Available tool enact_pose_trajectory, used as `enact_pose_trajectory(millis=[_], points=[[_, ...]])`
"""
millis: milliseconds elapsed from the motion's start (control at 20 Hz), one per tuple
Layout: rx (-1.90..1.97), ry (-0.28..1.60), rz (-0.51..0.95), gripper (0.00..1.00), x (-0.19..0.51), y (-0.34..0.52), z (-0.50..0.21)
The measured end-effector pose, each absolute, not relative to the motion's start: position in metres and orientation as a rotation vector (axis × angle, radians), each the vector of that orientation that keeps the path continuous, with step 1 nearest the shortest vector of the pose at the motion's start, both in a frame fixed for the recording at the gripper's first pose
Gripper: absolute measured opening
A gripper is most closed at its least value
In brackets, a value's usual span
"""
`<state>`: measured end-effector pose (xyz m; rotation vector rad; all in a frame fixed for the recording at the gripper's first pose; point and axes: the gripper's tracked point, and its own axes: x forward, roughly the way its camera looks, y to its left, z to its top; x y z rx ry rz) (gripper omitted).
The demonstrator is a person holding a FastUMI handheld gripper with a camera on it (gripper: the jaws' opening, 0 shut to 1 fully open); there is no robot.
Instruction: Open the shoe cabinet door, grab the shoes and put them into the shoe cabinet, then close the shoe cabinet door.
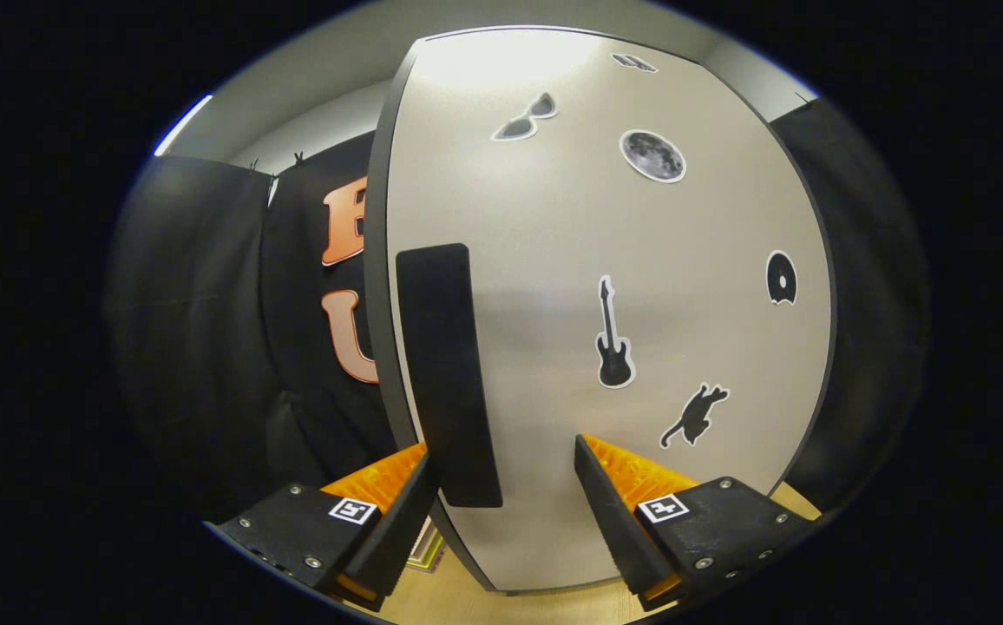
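The shoe cabinet door stands close in front of me, pale grey with a dark rim and several black stickers on it. A tall black handle runs upright along its left side. My gripper is open, its fingers spread wide right in front of the door. The handle's lower end sits between the fingers, close against the left fingertip; I cannot tell whether they touch. The right fingertip is in front of bare door panel. From here I cannot tell whether the door is shut or ajar.
Black cloth wall hangs to the left of the cabinet and also to its right. Light wooden floor lies below the door's foot. A flat thing with a yellow-green edge lies on the floor behind the left finger.
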<state>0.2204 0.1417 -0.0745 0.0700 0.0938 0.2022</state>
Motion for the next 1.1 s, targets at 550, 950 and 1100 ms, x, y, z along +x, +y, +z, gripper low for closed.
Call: enact_pose_trajectory(millis=[550, 950, 1100], points=[[0.016, 0.019, 0.133, 0.94, 0.082, 0.062, -0.025], [0.007, -0.021, 0.062, 0.94, -0.010, 0.006, -0.018], [-0.003, -0.029, 0.066, 0.94, -0.031, 0.001, -0.014]])
